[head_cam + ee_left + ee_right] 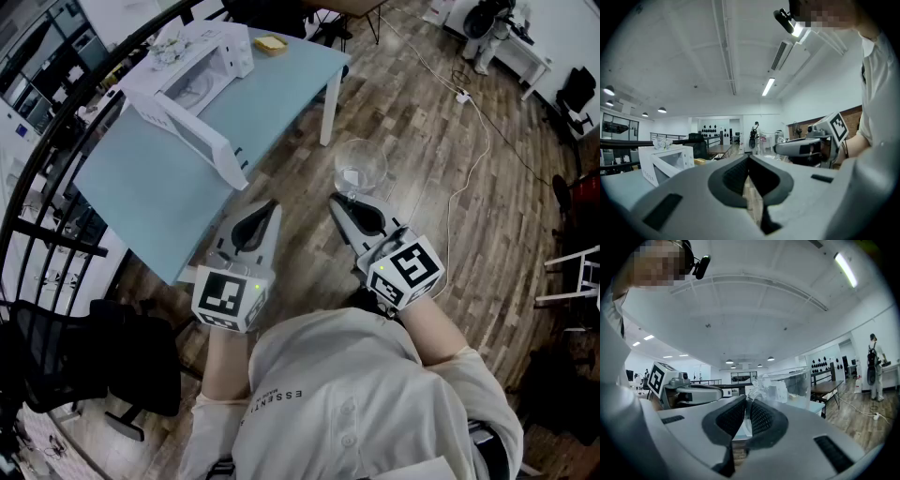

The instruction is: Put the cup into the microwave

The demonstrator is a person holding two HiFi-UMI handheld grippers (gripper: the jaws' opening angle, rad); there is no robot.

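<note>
At the tips of the right gripper (343,200), pinched by its thin wall, the clear cup (359,166) looks light, rigid, slick and breakable, likely to pivot, while the left gripper (270,208) is closed, empty.
</note>
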